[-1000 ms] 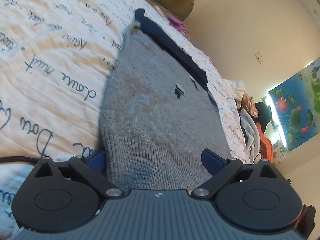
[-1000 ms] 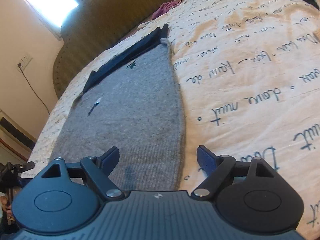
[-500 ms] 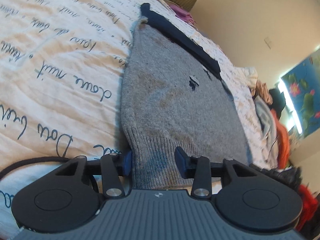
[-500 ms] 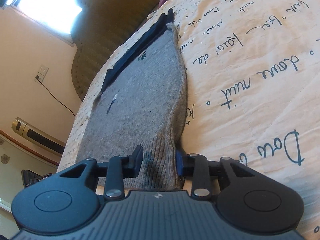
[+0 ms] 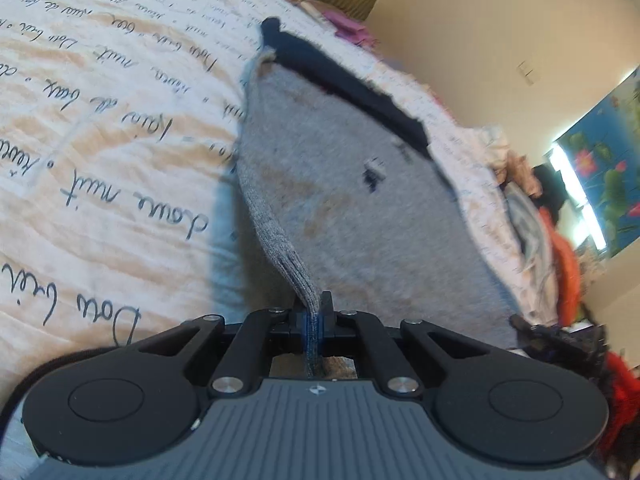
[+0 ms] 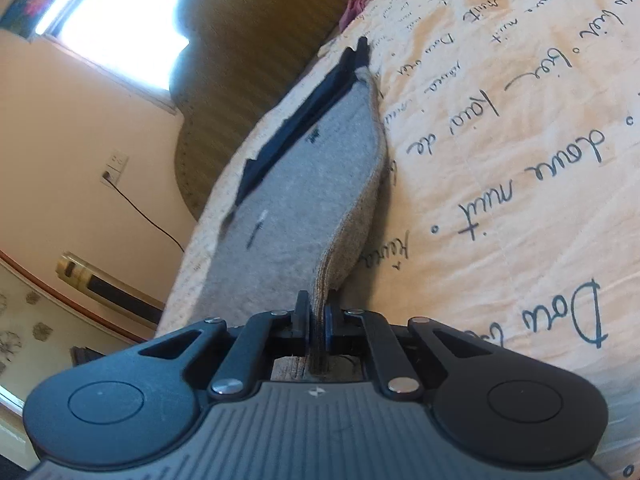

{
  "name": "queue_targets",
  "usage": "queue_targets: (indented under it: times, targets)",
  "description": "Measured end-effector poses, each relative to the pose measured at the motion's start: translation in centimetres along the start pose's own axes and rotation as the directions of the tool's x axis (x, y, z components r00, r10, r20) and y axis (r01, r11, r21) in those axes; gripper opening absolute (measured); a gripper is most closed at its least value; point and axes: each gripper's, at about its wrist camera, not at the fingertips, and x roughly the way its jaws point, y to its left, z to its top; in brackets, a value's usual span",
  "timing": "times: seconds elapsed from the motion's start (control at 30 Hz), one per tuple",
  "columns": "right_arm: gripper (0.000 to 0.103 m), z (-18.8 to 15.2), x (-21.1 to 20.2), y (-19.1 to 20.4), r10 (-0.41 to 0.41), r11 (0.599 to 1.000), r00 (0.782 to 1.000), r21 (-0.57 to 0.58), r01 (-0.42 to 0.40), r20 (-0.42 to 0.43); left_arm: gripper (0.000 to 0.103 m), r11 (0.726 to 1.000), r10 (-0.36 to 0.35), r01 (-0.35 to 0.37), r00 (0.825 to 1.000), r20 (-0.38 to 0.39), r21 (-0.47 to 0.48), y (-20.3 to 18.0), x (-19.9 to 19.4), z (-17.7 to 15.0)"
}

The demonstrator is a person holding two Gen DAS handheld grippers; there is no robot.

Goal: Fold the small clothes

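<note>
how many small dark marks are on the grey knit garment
2: one dark mark on the grey knit garment near its navy band, another nearer the camera; others may be hidden.

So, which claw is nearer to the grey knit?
Neither, they tie: the left claw and the right claw are each shut on the grey knit's near hem, touching it.

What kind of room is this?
Probably a bedroom. A quilted bedspread with handwriting print covers a bed, a padded headboard stands behind, and clothes are piled at the side.
</note>
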Motion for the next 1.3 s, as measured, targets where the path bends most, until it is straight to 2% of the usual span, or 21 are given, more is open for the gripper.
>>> queue_targets:
  times: [0.17, 0.37, 0.5, 0.6, 0.7, 0.77, 0.87, 0.93, 0.97, 1.0, 1.03, 1.13, 1.2, 1.3]
  targets:
    - [0.005, 1.8, -0.8, 0.4, 0.117, 0.991, 0.991, 0.055, -0.120, 0.057, 0.004, 0.994, -0.083, 0.088, 0.994, 0.076, -0.061, -0.1, -1.8, 3.0]
    - [0.005, 6.6, 1.2, 1.2, 0.185, 0.980, 0.973, 0.045, -0.193, 0.137, 0.004, 0.990, -0.087, 0.103, 0.984, 0.157, -0.094, -0.5, -0.5, 9.0]
    - [0.005, 11.5, 4.5, 1.2, 0.225, 0.971, 0.958, 0.039, -0.235, 0.181, 0.004, 0.975, -0.102, 0.141, 0.971, 0.214, -0.175, 0.3, 2.1, 14.2]
    - [0.005, 15.6, 7.7, 0.1, 0.248, 0.959, 0.943, 0.079, -0.271, 0.223, 0.004, 0.958, -0.098, 0.157, 0.965, 0.242, -0.238, 1.2, 4.8, 18.0]
    - [0.005, 19.8, 10.8, -1.0, 0.231, 0.957, 0.941, 0.116, -0.266, 0.248, 0.004, 0.955, -0.074, 0.131, 0.973, 0.217, -0.266, 1.5, 8.5, 22.2]
    - [0.005, 22.7, 12.9, -1.6, 0.208, 0.962, 0.944, 0.119, -0.245, 0.257, 0.004, 0.965, -0.054, 0.103, 0.978, 0.201, -0.242, 1.3, 10.7, 24.5]
    - [0.005, 25.8, 15.7, -1.7, 0.129, 0.986, 0.968, 0.074, -0.148, 0.214, 0.004, 0.968, -0.050, 0.091, 0.984, 0.174, -0.236, 1.0, 13.0, 26.5]
    - [0.009, 26.3, 16.8, -1.2, 0.056, 0.998, 0.984, 0.022, -0.061, 0.167, 0.004, 0.977, -0.047, 0.079, 0.985, 0.164, -0.200, 0.8, 13.4, 26.3]
    - [0.010, 26.0, 17.4, -1.2, 0.042, 0.999, 0.992, 0.019, -0.044, 0.120, 0.004, 0.979, -0.045, 0.076, 0.986, 0.162, -0.187, 0.8, 13.4, 25.9]
    - [0.018, 25.6, 17.7, -1.3, 0.052, 0.998, 0.996, 0.022, -0.054, 0.070, 0.004, 0.980, -0.049, 0.078, 0.986, 0.158, -0.181, 1.0, 13.3, 25.3]
    - [0.025, 25.0, 17.9, -1.4, 0.063, 0.997, 0.997, 0.031, -0.064, 0.033, 0.004, 0.980, -0.051, 0.079, 0.987, 0.152, -0.181, 1.2, 13.3, 24.8]
    - [0.028, 23.0, 18.0, -2.2, 0.116, 0.988, 0.993, 0.109, -0.111, -0.039, 0.004, 0.980, -0.045, 0.072, 0.988, 0.145, -0.186, 1.8, 12.8, 23.6]
    - [0.028, 21.8, 18.4, -2.6, 0.105, 0.982, 0.991, 0.165, -0.090, -0.086, 0.004, 0.979, -0.045, 0.073, 0.988, 0.147, -0.191, 2.1, 12.3, 23.2]
    - [0.028, 20.6, 19.8, -2.4, 0.080, 0.982, 0.980, 0.186, -0.046, -0.183, 0.004, 0.981, -0.046, 0.074, 0.987, 0.154, -0.177, 1.9, 11.6, 22.9]
